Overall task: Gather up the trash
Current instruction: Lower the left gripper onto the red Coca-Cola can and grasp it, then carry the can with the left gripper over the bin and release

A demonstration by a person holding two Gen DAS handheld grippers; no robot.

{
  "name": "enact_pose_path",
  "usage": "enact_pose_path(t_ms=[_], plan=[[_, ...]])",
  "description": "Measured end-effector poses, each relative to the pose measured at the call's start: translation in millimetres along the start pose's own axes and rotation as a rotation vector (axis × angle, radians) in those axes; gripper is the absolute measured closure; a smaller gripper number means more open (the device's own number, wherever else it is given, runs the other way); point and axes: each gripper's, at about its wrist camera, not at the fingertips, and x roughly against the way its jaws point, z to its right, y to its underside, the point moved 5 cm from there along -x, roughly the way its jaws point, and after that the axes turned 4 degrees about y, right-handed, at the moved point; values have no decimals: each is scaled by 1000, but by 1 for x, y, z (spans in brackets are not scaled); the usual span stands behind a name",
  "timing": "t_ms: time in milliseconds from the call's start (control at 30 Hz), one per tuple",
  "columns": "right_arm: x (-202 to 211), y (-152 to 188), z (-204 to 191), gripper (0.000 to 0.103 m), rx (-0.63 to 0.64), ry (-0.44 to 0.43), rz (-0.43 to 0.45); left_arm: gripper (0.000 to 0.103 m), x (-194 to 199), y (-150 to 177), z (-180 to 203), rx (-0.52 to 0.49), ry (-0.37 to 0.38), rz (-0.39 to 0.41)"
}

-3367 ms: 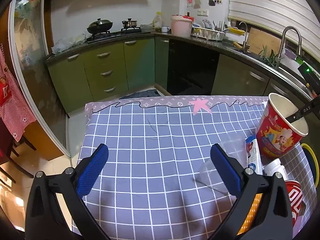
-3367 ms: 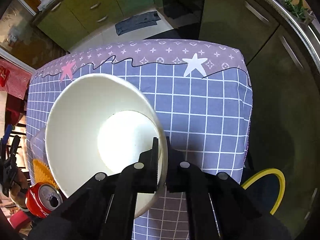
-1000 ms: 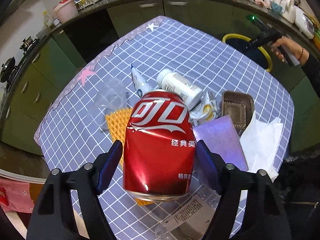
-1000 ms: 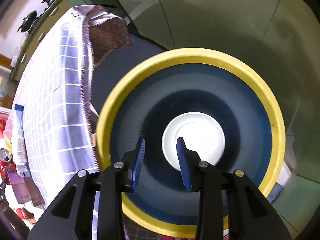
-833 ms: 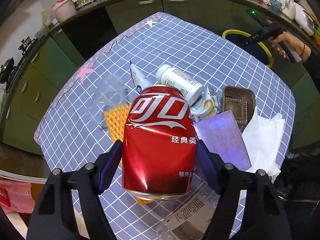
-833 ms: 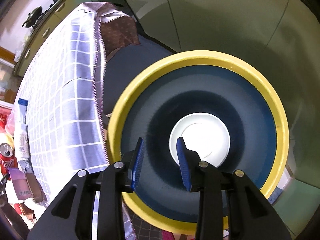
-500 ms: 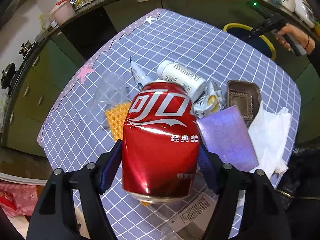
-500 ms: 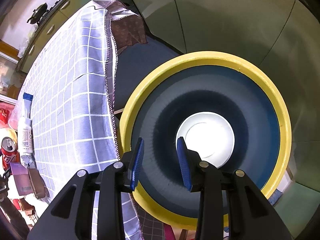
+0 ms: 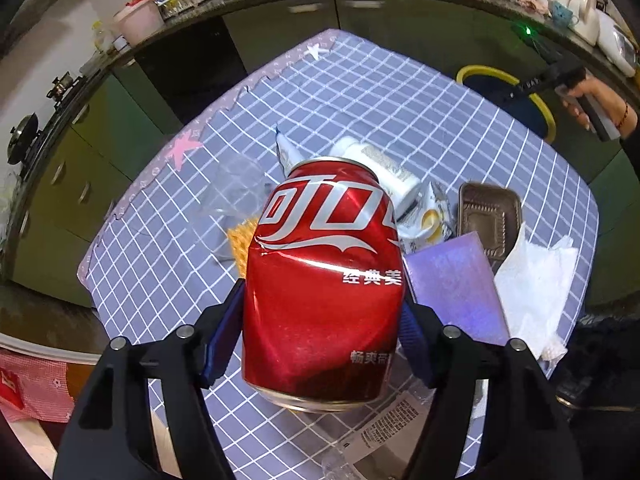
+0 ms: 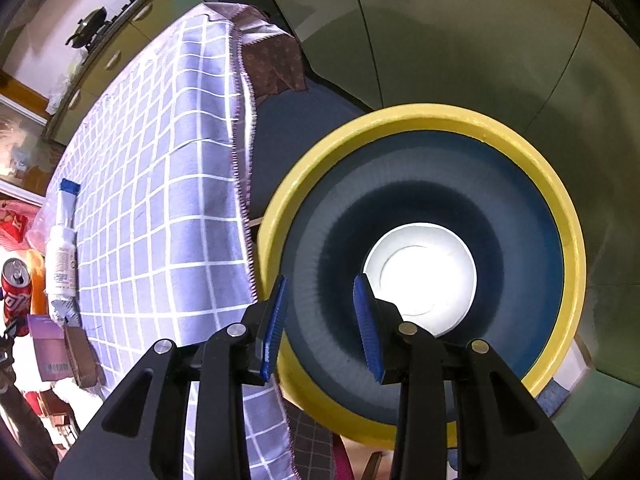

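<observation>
A: what's the left hand-held gripper [image 9: 322, 330] got?
B: red can [image 9: 324, 280], dented, held up above the desk [image 9: 360, 92] w/ both blue pads on its sides, top end pointing away from the camera

A: and under it, left to right?
B: clear plastic cup [image 9: 232, 192] lying on the checked cloth, orange mesh bit [image 9: 240, 240] next to it, then a tube [image 9: 286, 152], white bottle [image 9: 384, 168] on its side, crumpled wrapper [image 9: 428, 216], brown tray [image 9: 490, 214], purple box [image 9: 452, 280], white paper towel [image 9: 532, 280] at the right edge. Label sheet [image 9: 390, 424] near the bottom

A: bin?
B: yellow-rimmed bin [image 10: 420, 116] on the floor just off the desk's corner, white paper cup [image 10: 424, 268] lying at its bottom

A: right hand-held gripper [image 10: 320, 326]?
B: hangs over the bin pointing down, pads apart, nothing betw. them. In the left cam a hand [image 9: 592, 106] holds it by the bin

A: anything else in the right cam?
B: far left you can see the can's top end and the bottle on the desk
</observation>
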Motion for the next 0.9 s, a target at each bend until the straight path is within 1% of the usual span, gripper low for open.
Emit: enact_pose_path(t_ms=[167, 267, 333, 467, 600, 700, 800, 900], plan=[[22, 5, -5, 69, 17, -13, 39, 37, 15, -8, 2, 8, 0, 30], [40, 10, -4, 69, 23, -23, 76, 37, 24, -19, 12, -1, 26, 48], [49, 15, -1, 68, 23, -29, 102, 37, 29, -31, 25, -22, 50, 61], [79, 31, 22, 68, 5, -25, 168, 37, 30, -73, 68, -96, 130, 67], [103, 57, 63, 68, -41, -6, 212, 37, 13, -123, 123, -179, 225, 44], [113, 76, 97, 68, -79, 4, 227, 37, -11, -160, 168, -246, 275, 17], [119, 97, 128, 68, -121, 17, 238, 37, -43, -197, 214, -291, 338, -29], [124, 118, 156, 68, -162, 14, 250, 37, -77, -225, 255, -334, 367, -62]])
